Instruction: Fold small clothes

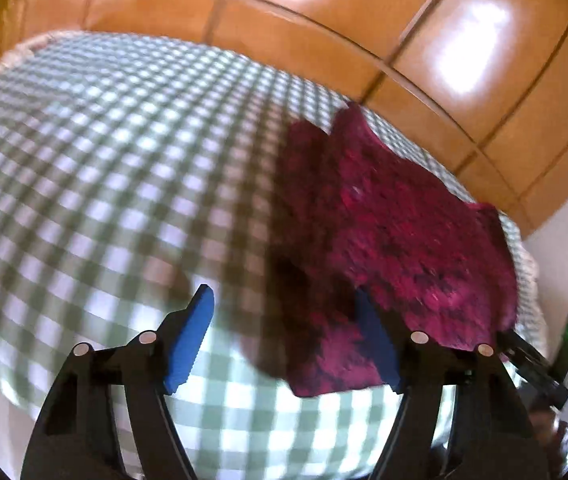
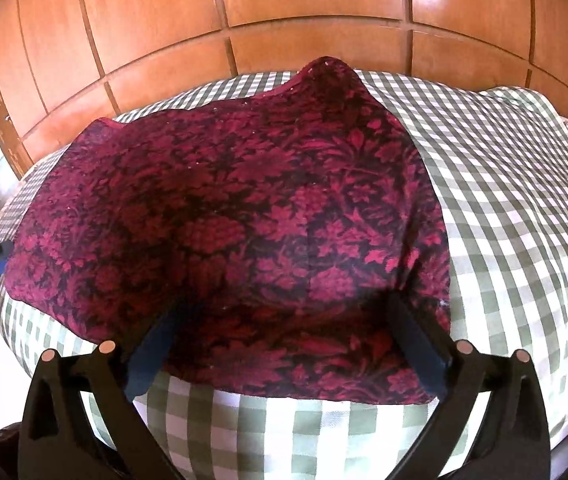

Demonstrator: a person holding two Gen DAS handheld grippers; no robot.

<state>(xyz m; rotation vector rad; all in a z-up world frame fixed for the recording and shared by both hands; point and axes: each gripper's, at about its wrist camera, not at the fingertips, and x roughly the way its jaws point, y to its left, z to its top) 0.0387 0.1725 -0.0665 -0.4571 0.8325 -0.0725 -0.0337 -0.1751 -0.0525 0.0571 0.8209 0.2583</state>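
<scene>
Garment (image 2: pixel 236 208), red floral, lies unfolded on the bed (image 2: pixel 504 208); I see both grippers' fingers (image 1: pixel 194 340) spread, empty, at six o'clock.

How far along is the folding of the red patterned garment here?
Done: the red garment lies spread flat on the checked cover. In hand: nothing gripped; the right gripper is open over its near edge, the left gripper open at its corner. Left: every fold.

One garment (image 2: pixel 228 216), two grippers (image 2: pixel 284 344)
</scene>
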